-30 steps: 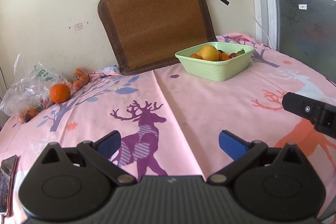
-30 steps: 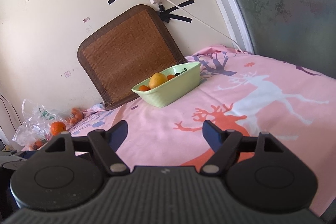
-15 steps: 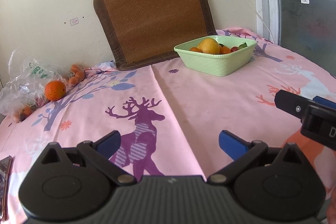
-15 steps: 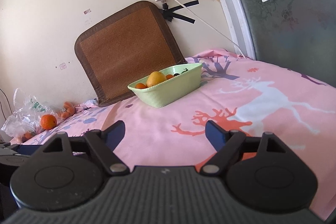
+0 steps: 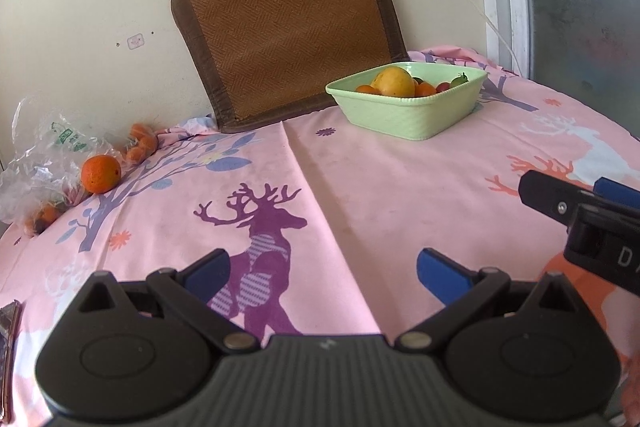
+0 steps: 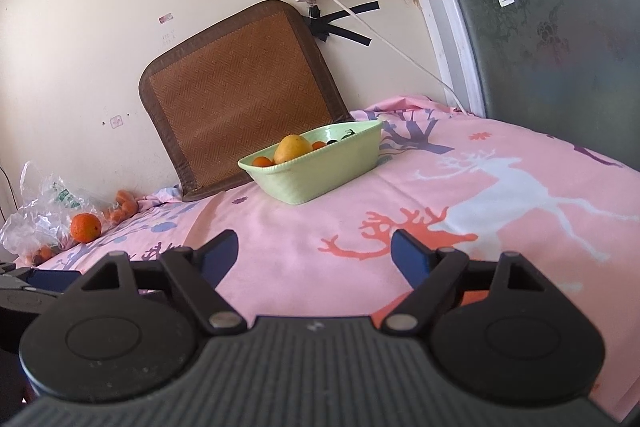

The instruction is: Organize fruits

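Both claws were empty: the left claw [image 5: 322, 269] and right claw [image 6: 314, 253] hovered over the bench [image 5: 400, 195] with jaws spread. Judged step: approach. One loose orange [image 5: 100, 173] lay far left beside one plastic bag [image 5: 36, 163]; the next move likely required carrying it to the one green bowl [image 5: 408, 113], far right.

Cream wall [image 6: 100, 39] at twelve o'clock, woven seat mat [image 6: 240, 95] leaning on it; frosted window [image 6: 560, 39] at two o'clock.
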`<action>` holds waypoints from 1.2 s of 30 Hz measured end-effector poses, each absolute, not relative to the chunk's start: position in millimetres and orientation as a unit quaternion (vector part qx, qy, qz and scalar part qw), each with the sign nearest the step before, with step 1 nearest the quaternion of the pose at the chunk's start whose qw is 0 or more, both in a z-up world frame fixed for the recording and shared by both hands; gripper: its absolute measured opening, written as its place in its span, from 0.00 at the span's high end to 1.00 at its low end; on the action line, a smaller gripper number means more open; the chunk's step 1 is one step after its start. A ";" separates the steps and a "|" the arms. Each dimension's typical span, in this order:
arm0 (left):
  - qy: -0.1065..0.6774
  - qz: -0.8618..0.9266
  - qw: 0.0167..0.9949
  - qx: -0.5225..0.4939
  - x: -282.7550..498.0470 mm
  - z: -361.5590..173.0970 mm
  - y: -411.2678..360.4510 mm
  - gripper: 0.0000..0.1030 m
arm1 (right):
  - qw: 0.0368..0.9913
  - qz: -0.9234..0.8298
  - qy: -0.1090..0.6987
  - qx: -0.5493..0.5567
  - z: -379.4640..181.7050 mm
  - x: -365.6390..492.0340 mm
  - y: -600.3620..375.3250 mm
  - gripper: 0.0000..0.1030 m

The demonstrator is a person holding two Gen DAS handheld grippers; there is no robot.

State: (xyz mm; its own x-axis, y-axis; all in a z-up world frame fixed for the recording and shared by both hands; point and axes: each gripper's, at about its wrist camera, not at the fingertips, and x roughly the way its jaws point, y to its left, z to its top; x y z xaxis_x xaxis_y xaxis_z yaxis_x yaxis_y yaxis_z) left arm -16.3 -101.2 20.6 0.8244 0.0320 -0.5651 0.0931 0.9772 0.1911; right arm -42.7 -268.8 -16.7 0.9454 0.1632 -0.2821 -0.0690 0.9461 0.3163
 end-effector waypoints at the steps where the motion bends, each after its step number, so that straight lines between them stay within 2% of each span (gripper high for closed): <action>1: 0.296 -0.016 0.949 0.107 -16.2 20.4 -101.8 0.00 | 0.974 0.059 0.154 0.155 -16.8 -42.9 -269.3 0.17; 36: 0.306 -0.024 0.946 0.104 -15.1 18.4 -101.9 0.00 | 0.970 0.078 0.162 0.163 -17.3 -41.1 -270.8 0.17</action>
State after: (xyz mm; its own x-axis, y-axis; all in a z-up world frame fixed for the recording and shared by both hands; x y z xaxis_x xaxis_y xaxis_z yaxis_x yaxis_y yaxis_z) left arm -15.1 -101.9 18.4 0.8116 0.0176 -0.5839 0.1090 0.9774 0.1811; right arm -41.1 -270.8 -17.3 0.9356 0.2038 -0.2882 -0.0982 0.9345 0.3421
